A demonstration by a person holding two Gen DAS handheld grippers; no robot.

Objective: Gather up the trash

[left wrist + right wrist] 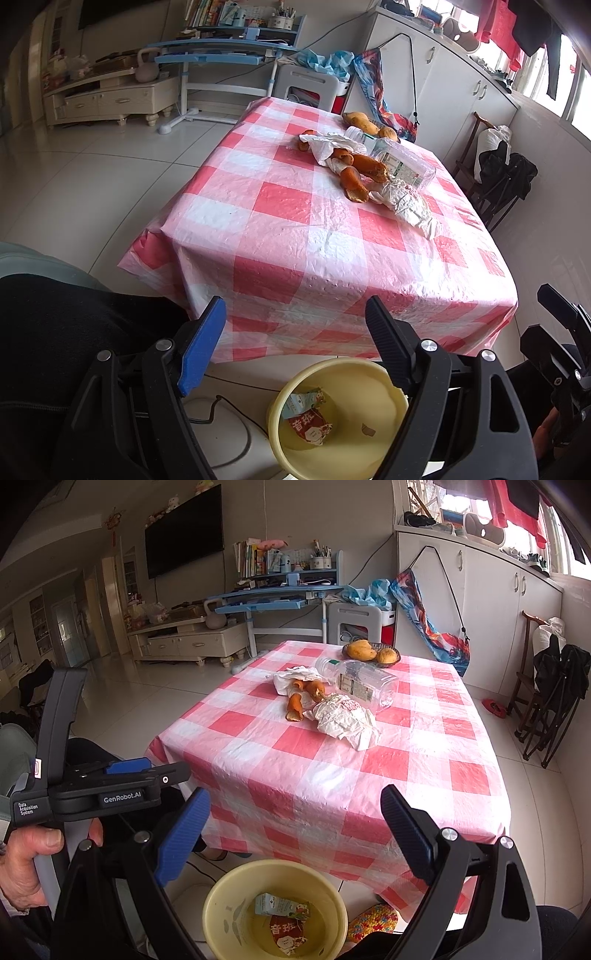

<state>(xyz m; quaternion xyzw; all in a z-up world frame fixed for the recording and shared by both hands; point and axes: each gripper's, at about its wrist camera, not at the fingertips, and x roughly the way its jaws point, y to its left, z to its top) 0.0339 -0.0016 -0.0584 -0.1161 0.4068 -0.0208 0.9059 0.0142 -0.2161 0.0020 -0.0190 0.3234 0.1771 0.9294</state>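
A yellow bin [384, 387] [332, 893] stands on the floor at the near edge of the table [280, 229] [406, 775] with its red checked cloth. It holds a flattened carton [308, 415] [282, 904]. On the table lie orange peels [360, 173] [295, 707], crumpled white paper [410, 208] [347, 720] and a clear plastic bottle [399, 162] [364, 683] on its side. My left gripper [295, 317] and my right gripper [295, 808] are both open and empty, held above the bin, short of the trash.
A basket of fruit [369, 123] [371, 651] stands at the table's far edge. A blue desk [277, 598], a TV stand [184, 638], white cabinets [498, 609] and a dark chair [550, 686] ring the table. A crocheted pad [373, 921] lies beside the bin.
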